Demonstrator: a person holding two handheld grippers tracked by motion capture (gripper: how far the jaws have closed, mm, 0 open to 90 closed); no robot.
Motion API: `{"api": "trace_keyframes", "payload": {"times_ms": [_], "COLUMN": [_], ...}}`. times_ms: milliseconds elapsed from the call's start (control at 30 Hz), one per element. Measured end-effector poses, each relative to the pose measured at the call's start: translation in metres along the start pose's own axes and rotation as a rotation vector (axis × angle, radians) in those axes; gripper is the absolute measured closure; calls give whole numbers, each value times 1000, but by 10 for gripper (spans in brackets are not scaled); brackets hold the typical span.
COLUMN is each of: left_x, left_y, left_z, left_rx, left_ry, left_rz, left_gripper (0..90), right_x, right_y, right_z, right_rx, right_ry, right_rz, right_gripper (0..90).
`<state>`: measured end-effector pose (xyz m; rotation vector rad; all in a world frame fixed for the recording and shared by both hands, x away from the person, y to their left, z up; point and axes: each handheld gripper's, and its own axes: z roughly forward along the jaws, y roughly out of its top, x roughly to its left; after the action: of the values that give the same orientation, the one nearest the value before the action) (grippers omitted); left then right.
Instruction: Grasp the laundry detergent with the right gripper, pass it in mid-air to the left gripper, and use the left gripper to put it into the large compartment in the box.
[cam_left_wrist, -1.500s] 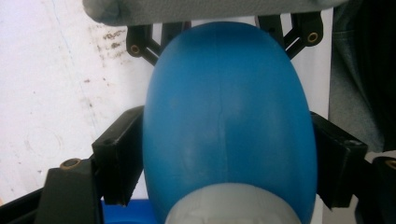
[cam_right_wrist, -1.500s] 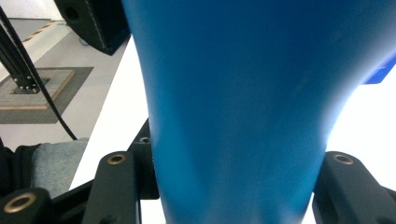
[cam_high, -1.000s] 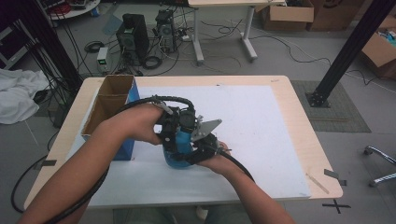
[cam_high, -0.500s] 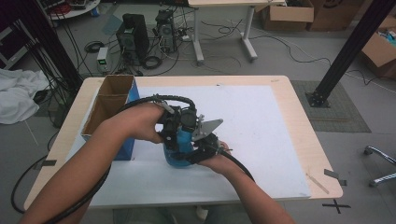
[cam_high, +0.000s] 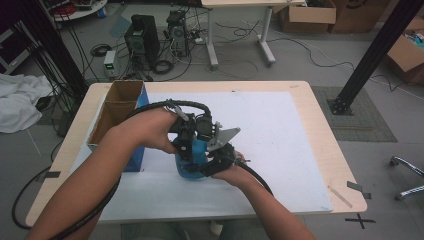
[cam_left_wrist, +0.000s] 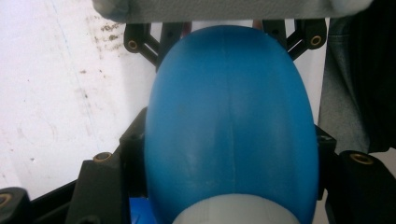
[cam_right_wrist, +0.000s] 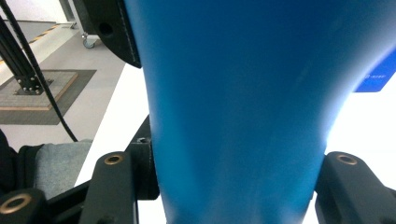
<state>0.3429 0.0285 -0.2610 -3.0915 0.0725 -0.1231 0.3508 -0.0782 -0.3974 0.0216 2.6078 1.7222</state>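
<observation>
Closing just now, left gripper (cam_high: 189, 150) clamps blue bottle (cam_high: 192, 159); right gripper (cam_high: 216, 161) holds bottle too | bottle beside cardboard box (cam_high: 116, 112) on table (cam_high: 320, 125); hands unmoved

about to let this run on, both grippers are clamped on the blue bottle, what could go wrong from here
1. The blue bottle is smooth and rounded where the left gripper clamps it; it may slip if twisted or pulled.
2. The right gripper grips it too, very close by; the two could knock together.
3. The open cardboard box stands just to the left; a wide swing of the left forearm might hit it.
</observation>
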Motion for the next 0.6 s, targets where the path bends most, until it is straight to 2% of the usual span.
{"api": "trace_keyframes", "payload": {"times_ms": [167,300,600], "left_x": [0,0,1], "left_y": [2,3,3], "left_z": [-3,-3,-5], "left_rx": [13,13,18], "left_ry": [2,2,-7], "left_rz": [-1,-2,-10], "left_gripper": [387,387,386], "right_x": [1,-1,-2], "right_y": [1,0,-1], "right_z": [-2,-4,-9], "right_rx": [-10,-23,-32], "right_ry": [-10,-15,38], "right_rz": [-6,17,66], "right_gripper": [411,337,197]}}
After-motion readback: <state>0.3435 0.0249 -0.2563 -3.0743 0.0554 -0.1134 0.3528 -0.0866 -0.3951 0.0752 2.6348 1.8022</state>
